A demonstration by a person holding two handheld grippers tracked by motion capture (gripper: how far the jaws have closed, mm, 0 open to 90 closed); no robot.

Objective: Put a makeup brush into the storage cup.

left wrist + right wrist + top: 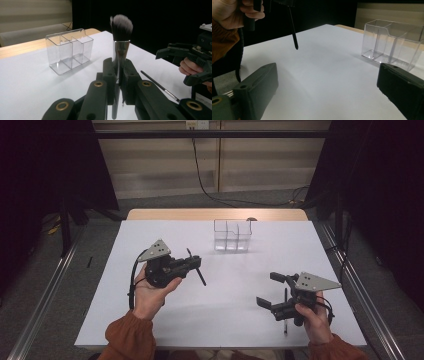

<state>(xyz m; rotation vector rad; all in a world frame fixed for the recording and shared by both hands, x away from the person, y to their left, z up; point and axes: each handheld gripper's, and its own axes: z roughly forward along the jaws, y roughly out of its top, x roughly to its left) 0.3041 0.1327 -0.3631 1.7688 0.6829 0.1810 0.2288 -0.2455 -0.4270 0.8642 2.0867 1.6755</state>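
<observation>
Black jaws of the left gripper [117,75] are clamped on a brush [121,37], while the right gripper [276,290] is held agape above the worktop [225,290].

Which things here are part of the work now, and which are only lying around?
In use:
- makeup brush, clamped in the shut left gripper
- clear organizer, probably where it goes
- right gripper, open, holding nothing

Lying about:
- thin brush flat on the table near the right gripper, possibly next
- cable on the floor
</observation>
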